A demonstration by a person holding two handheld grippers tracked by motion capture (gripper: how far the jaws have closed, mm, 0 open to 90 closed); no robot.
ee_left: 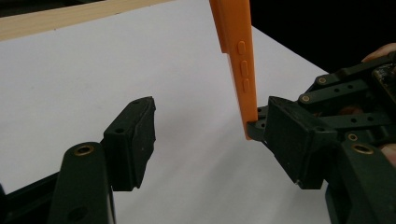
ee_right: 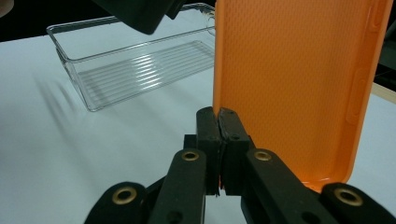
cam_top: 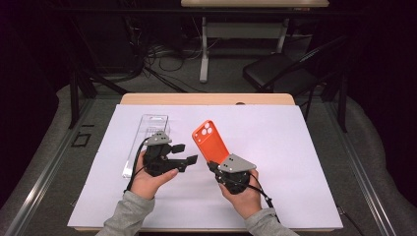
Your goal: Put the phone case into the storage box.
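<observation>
An orange phone case [cam_top: 209, 140] stands tilted above the white sheet, its camera cutout uppermost. My right gripper [cam_top: 214, 166] is shut on its lower edge. In the right gripper view the two jaws [ee_right: 218, 119] press together on the left rim of the case [ee_right: 294, 88], whose hollow inside faces the camera. My left gripper [cam_top: 186, 153] stands open just to the left of the case, with nothing between its fingers. In the left gripper view the case's button edge [ee_left: 239, 60] rises beside the right jaw, with the gap [ee_left: 210, 121] bare.
A clear plastic tray [cam_top: 147, 132] lies lengthwise on the white sheet [cam_top: 295, 162] to the left of my left hand; its ribbed floor [ee_right: 140, 65] holds nothing. Behind the wooden table edge [cam_top: 206, 99] a black chair [cam_top: 280, 69] stands on the floor.
</observation>
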